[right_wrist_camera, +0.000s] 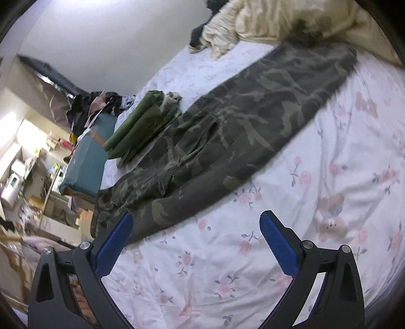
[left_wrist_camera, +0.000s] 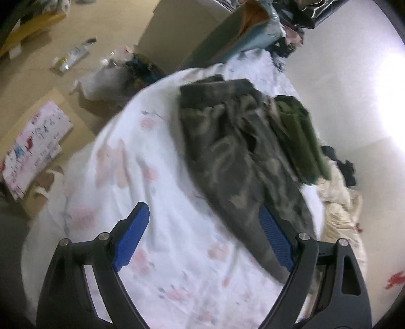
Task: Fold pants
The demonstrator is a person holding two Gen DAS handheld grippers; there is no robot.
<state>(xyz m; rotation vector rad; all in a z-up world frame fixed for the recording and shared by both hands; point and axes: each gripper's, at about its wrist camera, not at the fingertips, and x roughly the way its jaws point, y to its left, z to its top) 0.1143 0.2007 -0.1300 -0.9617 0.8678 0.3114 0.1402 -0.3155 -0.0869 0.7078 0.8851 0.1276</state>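
Camouflage pants (left_wrist_camera: 238, 157) lie stretched out on a white floral bedsheet (left_wrist_camera: 152, 177). In the right wrist view the pants (right_wrist_camera: 227, 136) run from the waist at lower left to the leg ends at upper right. My left gripper (left_wrist_camera: 202, 217) is open above the sheet, its right finger by the pants' leg end. My right gripper (right_wrist_camera: 195, 222) is open and empty, just short of the pants' near edge by the waist.
A folded olive garment (right_wrist_camera: 136, 126) lies beside the pants; it also shows in the left wrist view (left_wrist_camera: 298, 134). A cream blanket (right_wrist_camera: 265, 20) is bunched at the bed's far end. A teal box (right_wrist_camera: 86, 162) and floor clutter stand beyond the bed edge.
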